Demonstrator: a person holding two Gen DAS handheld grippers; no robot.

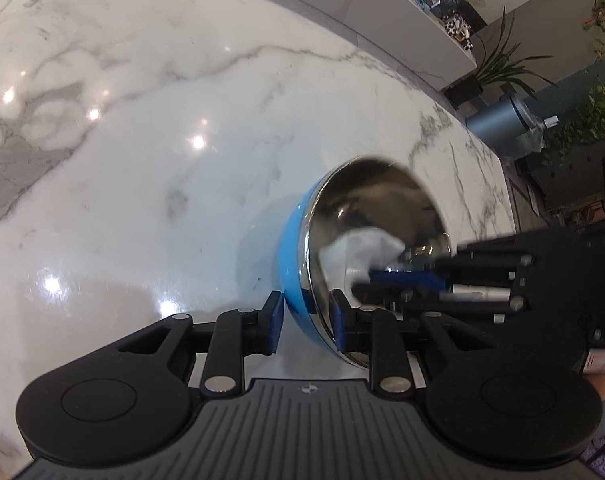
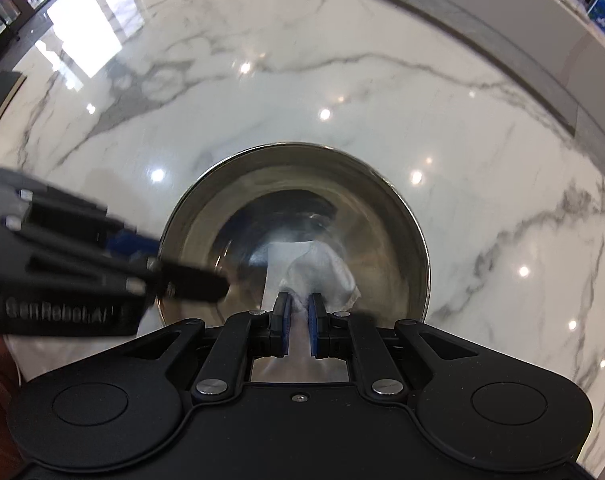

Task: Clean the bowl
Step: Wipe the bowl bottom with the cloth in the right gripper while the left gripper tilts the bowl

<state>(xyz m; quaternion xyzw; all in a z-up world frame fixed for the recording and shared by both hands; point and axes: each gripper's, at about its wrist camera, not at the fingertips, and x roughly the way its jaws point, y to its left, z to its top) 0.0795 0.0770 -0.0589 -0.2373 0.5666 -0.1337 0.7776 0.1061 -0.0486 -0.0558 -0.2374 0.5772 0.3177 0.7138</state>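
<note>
Steel bowl [image 2: 294, 216] on worktop [image 2: 382, 100]: light, stiff, slippery; take by rim. Left hand-held gripper [image 1: 307, 317] straddles rim, pads slack. Right hand-held gripper [image 2: 298, 312] pinches soft white wipe [image 2: 322, 268].

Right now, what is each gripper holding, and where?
Right gripper pinches the white tissue by its near bunched end. Left gripper straddles the bowl rim, seemingly loose.

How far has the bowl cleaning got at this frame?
Done: the right gripper is shut on the white tissue inside the bowl. In hand: wiping the steel inside, while the left gripper straddles the rim, pads not clearly pressing. Left: the remaining wiping, and taking the tissue out.
</note>
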